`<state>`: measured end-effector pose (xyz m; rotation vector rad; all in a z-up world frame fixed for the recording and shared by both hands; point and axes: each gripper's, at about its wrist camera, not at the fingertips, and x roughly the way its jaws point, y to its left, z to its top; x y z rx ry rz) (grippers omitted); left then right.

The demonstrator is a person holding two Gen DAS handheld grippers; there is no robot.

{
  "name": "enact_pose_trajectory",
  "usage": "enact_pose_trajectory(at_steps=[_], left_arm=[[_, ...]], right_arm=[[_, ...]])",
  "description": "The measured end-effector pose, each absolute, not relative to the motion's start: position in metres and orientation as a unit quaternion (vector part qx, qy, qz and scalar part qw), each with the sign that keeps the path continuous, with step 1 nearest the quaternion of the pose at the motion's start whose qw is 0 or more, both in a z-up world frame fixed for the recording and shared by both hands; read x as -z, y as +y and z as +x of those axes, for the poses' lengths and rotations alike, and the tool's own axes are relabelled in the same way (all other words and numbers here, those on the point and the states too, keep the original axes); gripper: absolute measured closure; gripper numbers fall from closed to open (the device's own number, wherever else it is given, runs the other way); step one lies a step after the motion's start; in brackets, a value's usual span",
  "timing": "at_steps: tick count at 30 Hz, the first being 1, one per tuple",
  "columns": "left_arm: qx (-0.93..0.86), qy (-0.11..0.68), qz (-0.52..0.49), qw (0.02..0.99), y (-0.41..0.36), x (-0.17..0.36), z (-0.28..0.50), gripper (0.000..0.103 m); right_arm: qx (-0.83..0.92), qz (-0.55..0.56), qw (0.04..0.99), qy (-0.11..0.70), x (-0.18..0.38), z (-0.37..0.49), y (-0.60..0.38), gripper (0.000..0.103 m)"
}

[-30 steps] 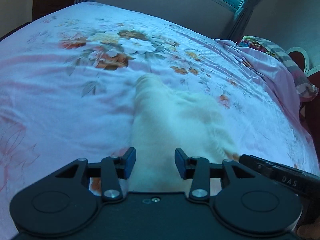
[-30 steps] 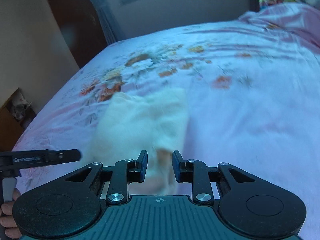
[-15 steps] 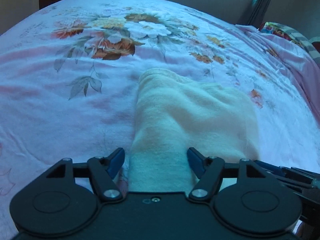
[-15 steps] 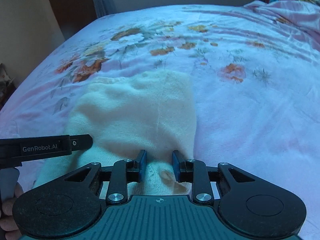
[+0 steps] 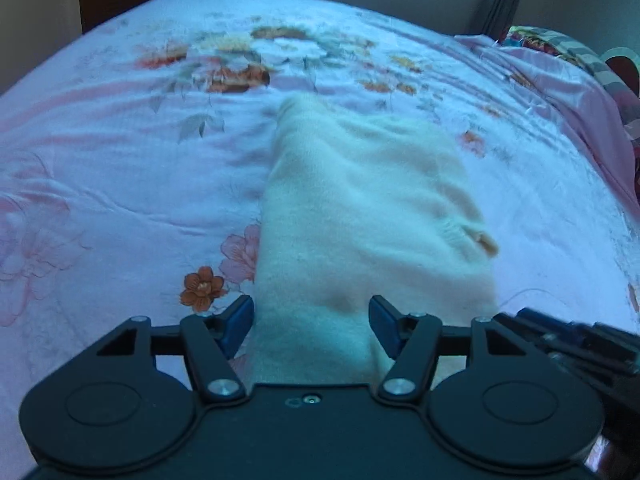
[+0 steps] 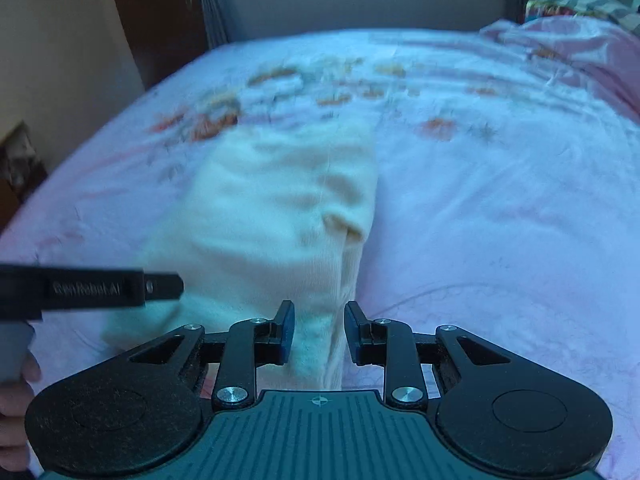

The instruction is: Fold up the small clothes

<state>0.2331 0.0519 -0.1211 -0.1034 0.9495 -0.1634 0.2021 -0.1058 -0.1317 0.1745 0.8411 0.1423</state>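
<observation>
A small cream knitted garment (image 5: 360,208) lies folded into a long strip on the pink floral bed sheet (image 5: 120,184). My left gripper (image 5: 311,326) is open, its blue pads either side of the garment's near end, which lies between them. My right gripper (image 6: 319,330) is open over the garment's (image 6: 272,216) near right edge, with a ribbed hem between the pads. The left gripper's body (image 6: 92,288) shows at the left of the right wrist view. The right gripper's body (image 5: 568,340) shows at the right of the left wrist view.
A bunched pink cover and patterned pillow (image 5: 576,56) lie at the far right of the bed. A wall with curtains (image 6: 360,0) runs behind the bed. A dark wooden door (image 6: 156,20) stands at the far left.
Both grippers have opened wider; the left opened most. Both have pulled back and risen a little, and the garment lies flat on the bed.
</observation>
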Motion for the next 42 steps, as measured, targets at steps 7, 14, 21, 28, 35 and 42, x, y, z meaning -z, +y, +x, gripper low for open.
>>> enact_pose_trajectory(at_steps=[7,14,21,28,35,42], left_arm=[[0.076,0.407,-0.028,0.910,0.047,0.063,0.178,0.023],[0.066,0.362,-0.004,0.930,0.044,0.011,0.107,0.004],[0.059,0.333,0.029,0.941,0.035,-0.018,0.041,0.001],[0.044,0.303,0.048,0.951,0.032,-0.027,-0.016,0.001],[0.062,0.273,0.011,0.960,0.033,-0.040,-0.051,0.001],[0.067,0.268,0.010,0.961,0.023,-0.040,-0.056,0.001]], right_arm=[[-0.086,0.100,0.926,0.354,0.074,0.136,-0.114,0.046],[-0.104,0.103,0.941,0.306,0.033,0.062,-0.117,0.032],[-0.115,0.104,0.954,0.258,0.003,-0.008,-0.119,0.017],[-0.115,0.094,0.964,0.221,-0.008,-0.065,-0.116,0.008],[-0.104,0.092,0.970,0.201,-0.013,-0.093,-0.122,0.002],[-0.089,0.102,0.974,0.181,-0.022,-0.105,-0.138,0.002]])
